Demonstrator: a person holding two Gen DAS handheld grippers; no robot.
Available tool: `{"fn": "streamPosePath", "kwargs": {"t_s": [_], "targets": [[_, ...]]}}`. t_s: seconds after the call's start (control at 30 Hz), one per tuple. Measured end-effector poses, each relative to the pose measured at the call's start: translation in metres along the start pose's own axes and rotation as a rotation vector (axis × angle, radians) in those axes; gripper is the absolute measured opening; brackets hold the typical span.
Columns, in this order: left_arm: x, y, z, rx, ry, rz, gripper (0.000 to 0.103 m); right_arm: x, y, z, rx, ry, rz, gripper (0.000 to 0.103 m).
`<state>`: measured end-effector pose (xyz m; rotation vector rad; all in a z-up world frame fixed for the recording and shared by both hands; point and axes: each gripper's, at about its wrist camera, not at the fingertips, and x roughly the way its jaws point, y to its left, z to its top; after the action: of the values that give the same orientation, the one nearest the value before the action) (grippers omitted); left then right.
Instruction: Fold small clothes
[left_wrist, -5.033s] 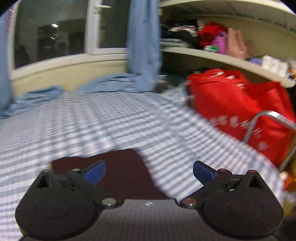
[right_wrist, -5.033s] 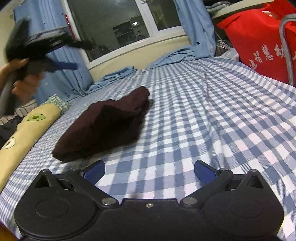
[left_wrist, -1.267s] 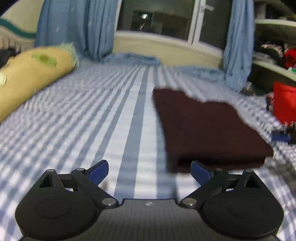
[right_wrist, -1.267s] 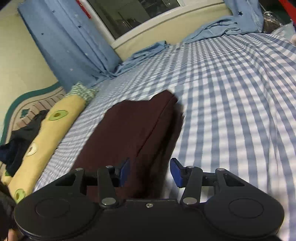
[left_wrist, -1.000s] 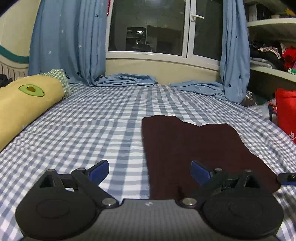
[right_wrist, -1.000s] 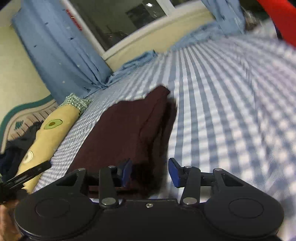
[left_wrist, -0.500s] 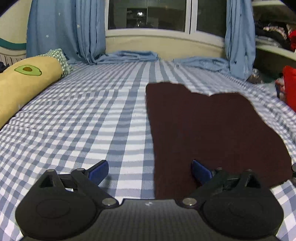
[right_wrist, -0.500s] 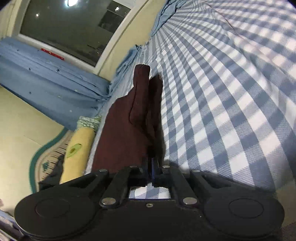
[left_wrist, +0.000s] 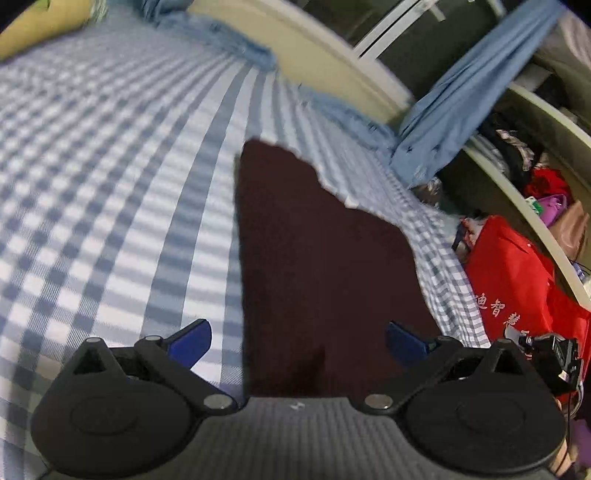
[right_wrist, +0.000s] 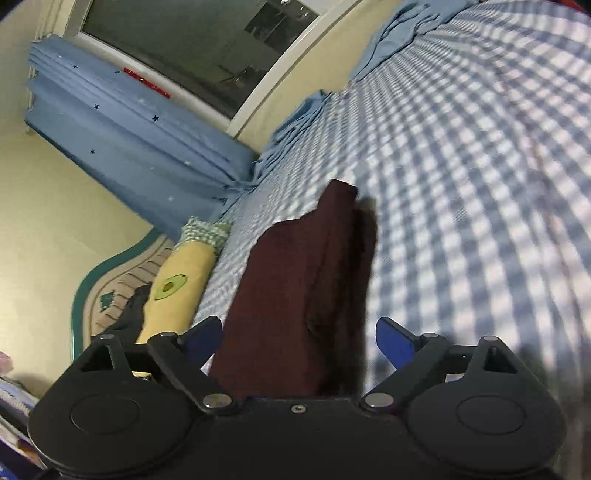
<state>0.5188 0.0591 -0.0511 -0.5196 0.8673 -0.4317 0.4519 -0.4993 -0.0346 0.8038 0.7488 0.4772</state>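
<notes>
A dark maroon garment (left_wrist: 317, 258) lies folded flat on the blue-and-white checked bed sheet (left_wrist: 110, 184). In the left wrist view my left gripper (left_wrist: 297, 338) is open, its blue fingertips (left_wrist: 192, 339) straddling the garment's near left edge. In the right wrist view the same garment (right_wrist: 295, 295) runs away from me with a doubled fold along its right side. My right gripper (right_wrist: 299, 338) is open and empty, with the garment's near end between its fingertips (right_wrist: 395, 341).
A yellow avocado-print pillow (right_wrist: 177, 291) lies along the bed's left side. Blue curtains (right_wrist: 140, 147) hang under the window. A red bag (left_wrist: 517, 280) and shelves of clutter (left_wrist: 535, 177) stand by the bed's right edge.
My right gripper was shut on the garment's near edge half a second ago and has opened, letting it go. My left gripper stayed open and tilted, swinging right over the garment.
</notes>
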Motion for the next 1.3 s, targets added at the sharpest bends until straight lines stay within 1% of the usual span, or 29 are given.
{"fn": "streamPosePath", "kwargs": {"t_s": [0.07,0.17,0.23,0.3,0.43,0.53,0.6,0.77,0.93,1.1,1.17,1.23,1.3], "targets": [[0.007,0.005,-0.001,-0.023,0.030,-0.029,0.102,0.013,0.000,0.008,-0.003,0.027,0.002,0.092],[0.018,0.012,-0.004,-0.063,0.079,-0.093,0.099,0.033,0.003,0.015,-0.036,0.082,-0.021,0.092],[0.030,0.015,-0.008,-0.075,0.111,-0.096,0.096,0.044,0.004,0.017,-0.060,0.112,-0.028,0.092],[0.039,0.018,-0.010,-0.088,0.138,-0.109,0.095,0.052,0.004,0.017,-0.072,0.130,-0.032,0.092],[0.051,0.020,-0.012,-0.120,0.162,-0.172,0.096,0.063,-0.005,0.013,-0.075,0.157,-0.024,0.092],[0.057,0.023,-0.010,-0.156,0.161,-0.191,0.099,0.074,-0.011,0.013,-0.064,0.178,-0.018,0.090],[0.061,0.025,-0.008,-0.176,0.163,-0.205,0.099,0.083,-0.014,0.015,-0.054,0.183,-0.013,0.086],[0.066,0.024,-0.005,-0.156,0.173,-0.222,0.100,0.109,-0.022,0.022,-0.028,0.207,0.011,0.086],[0.074,0.020,-0.002,-0.131,0.168,-0.236,0.102,0.136,-0.020,0.033,-0.026,0.199,0.039,0.086],[0.088,0.013,0.004,-0.112,0.157,-0.227,0.102,0.164,-0.015,0.044,-0.054,0.205,0.057,0.086],[0.091,0.005,0.002,-0.095,0.135,-0.195,0.102,0.174,-0.013,0.048,-0.053,0.199,0.059,0.085],[0.091,-0.007,-0.001,-0.032,0.120,-0.155,0.100,0.184,-0.007,0.048,-0.079,0.195,0.045,0.076],[0.088,-0.015,-0.005,0.017,0.103,-0.105,0.091,0.190,0.000,0.046,-0.148,0.197,-0.011,0.046]]}}
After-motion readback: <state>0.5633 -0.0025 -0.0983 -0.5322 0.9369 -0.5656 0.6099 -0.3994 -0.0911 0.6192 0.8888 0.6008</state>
